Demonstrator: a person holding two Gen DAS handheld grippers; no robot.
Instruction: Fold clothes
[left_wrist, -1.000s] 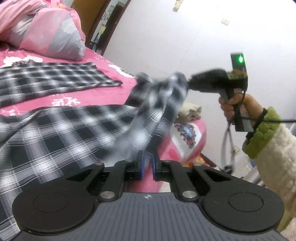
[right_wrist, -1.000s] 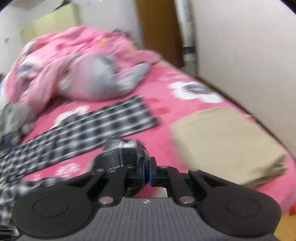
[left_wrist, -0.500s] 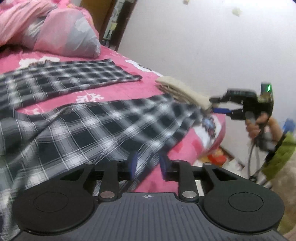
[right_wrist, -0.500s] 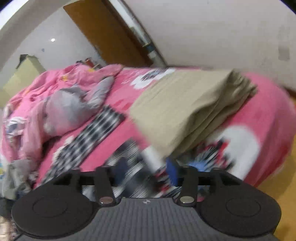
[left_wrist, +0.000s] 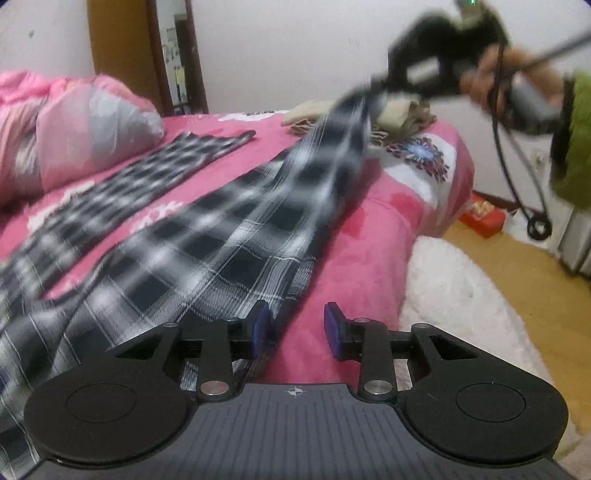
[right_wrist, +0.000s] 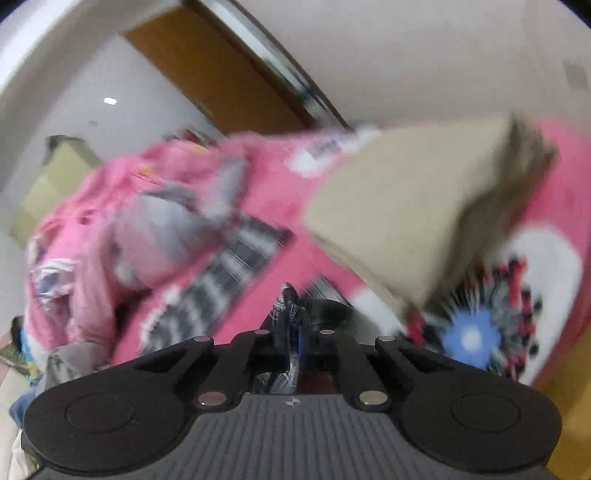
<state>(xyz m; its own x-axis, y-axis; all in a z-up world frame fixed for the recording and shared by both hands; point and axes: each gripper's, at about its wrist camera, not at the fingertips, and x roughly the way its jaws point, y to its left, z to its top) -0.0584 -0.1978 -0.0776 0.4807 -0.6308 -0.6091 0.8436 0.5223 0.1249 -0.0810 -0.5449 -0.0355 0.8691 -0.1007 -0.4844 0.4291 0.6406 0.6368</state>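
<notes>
Soft, even indoor light; heavy motion blur, worst on the right wrist; fisheye-bent edges.

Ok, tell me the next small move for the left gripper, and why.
Probably close the left gripper on the plaid garment edge lying at its open fingers; the right gripper already pinches the far corner, lifting it off the bed.

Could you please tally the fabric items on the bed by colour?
Black-and-white plaid garment: 1
Beige folded clothes pile: 1
Pink-and-grey quilt: 1
Total: 3
</notes>
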